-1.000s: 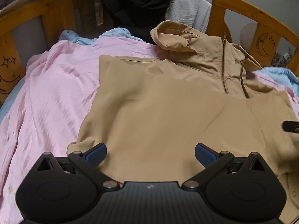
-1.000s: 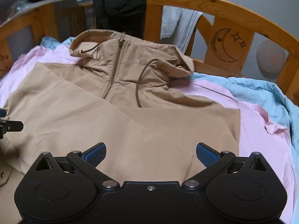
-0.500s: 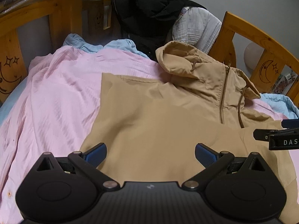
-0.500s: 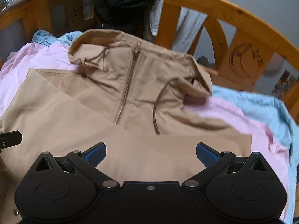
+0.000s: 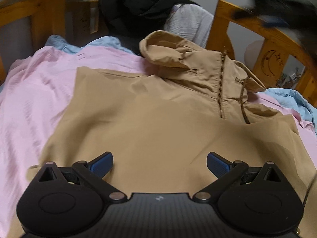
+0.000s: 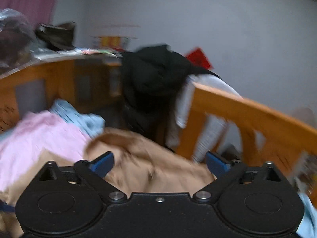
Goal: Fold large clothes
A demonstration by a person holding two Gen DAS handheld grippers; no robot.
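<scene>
A tan hooded jacket (image 5: 158, 123) lies flat on the bed with its sleeves folded in, hood (image 5: 166, 51) and zipper (image 5: 221, 87) at the far end. My left gripper (image 5: 159, 163) is open and empty, just above the jacket's near part. My right gripper (image 6: 159, 163) is open and empty, raised over the hood end (image 6: 138, 158); its view is blurred. It shows as a dark blur at the top right of the left wrist view (image 5: 277, 10).
Pink bedding (image 5: 35, 99) and a blue sheet (image 5: 293, 99) lie under the jacket. Wooden bed rails (image 5: 263, 45) with moon cut-outs surround the bed. Black clothes (image 5: 146, 6) and a white cloth (image 5: 190, 23) hang over the far rail.
My right gripper has lifted and swung up toward the far rail, leaving the jacket's side. My left gripper has drifted slightly; the jacket lies the same.
</scene>
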